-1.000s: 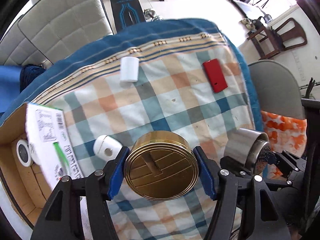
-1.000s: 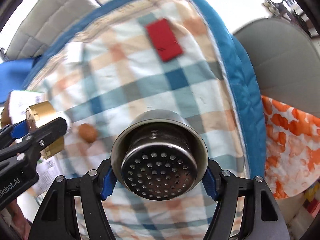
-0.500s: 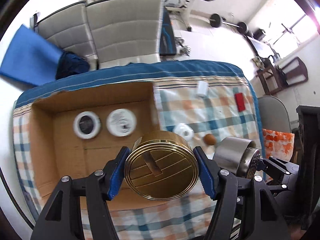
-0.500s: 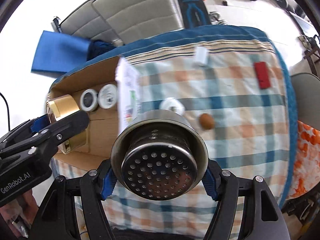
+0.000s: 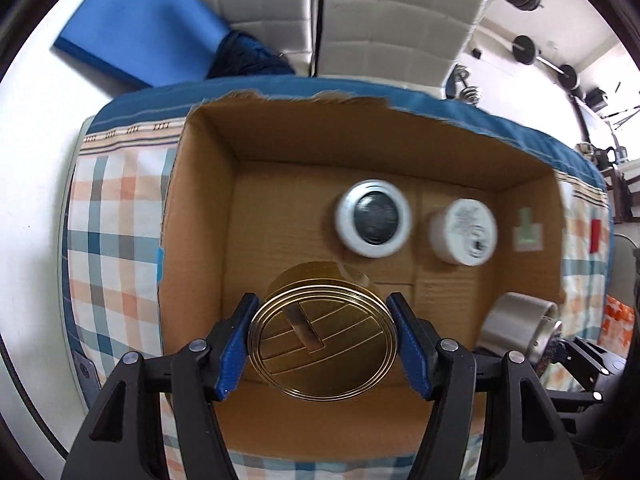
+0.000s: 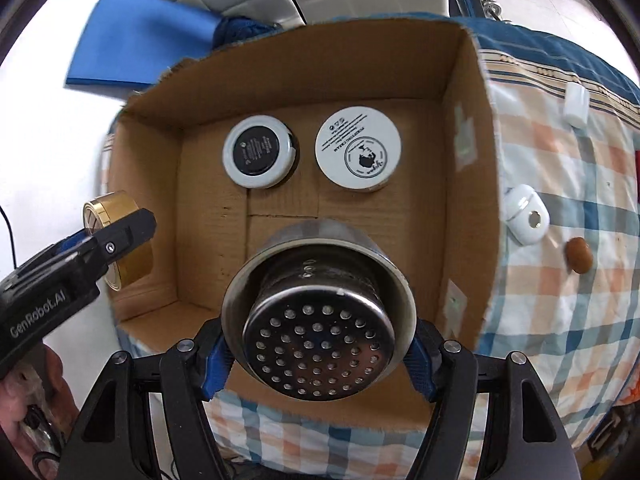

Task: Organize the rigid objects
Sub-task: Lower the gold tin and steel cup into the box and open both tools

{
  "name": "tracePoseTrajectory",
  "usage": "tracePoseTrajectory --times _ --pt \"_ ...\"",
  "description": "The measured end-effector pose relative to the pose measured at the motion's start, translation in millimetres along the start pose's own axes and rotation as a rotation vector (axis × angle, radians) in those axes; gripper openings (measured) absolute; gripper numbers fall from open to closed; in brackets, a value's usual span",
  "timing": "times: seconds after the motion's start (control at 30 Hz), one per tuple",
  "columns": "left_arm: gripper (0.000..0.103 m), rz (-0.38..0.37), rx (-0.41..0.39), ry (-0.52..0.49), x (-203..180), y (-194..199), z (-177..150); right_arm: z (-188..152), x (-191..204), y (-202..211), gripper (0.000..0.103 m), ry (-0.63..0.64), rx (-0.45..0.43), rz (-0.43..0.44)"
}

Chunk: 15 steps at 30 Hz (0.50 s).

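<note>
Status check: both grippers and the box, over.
Left hand-held gripper shut on gold tin; right hand-held gripper shut on steel strainer cup. Both over cardboard box. Nothing blocking.

"GenRobot.AI" on left gripper [image 6: 120,246] (white lettering)

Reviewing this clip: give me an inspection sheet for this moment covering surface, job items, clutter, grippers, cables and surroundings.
Surface: checked cloth over the table.
Job's things: cardboard box holds a black-topped jar and a white-lidded jar; outside on the cloth lie a white case, a brown oval and a white block.
Clutter: nothing seen.
Grippers: left gripper clamps a gold tin; right gripper clamps a perforated steel cup; both above the box.
Cables: nothing seen.
Surroundings: grey cushions, blue mat, barbell weights.
</note>
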<state>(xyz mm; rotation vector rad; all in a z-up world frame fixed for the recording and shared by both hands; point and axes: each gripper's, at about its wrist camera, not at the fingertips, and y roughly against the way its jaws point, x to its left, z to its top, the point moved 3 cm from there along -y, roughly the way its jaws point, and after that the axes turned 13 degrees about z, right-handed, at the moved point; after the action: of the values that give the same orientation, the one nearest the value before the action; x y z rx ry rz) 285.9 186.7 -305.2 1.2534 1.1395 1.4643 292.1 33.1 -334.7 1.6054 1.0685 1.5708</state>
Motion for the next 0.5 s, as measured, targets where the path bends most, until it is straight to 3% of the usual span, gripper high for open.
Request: tracePoseTrajectory --times 0.2,0.5 --pt "0.063 0.03 0.061 -0.014 15 -47 20 17 -12 -43 0.072 -0.045 0.031 -0.124" --pt "0.063 0.034 0.12 -0.039 6 -84 43 36 -17 -76 0.073 -0.088 0.05 -0.181"
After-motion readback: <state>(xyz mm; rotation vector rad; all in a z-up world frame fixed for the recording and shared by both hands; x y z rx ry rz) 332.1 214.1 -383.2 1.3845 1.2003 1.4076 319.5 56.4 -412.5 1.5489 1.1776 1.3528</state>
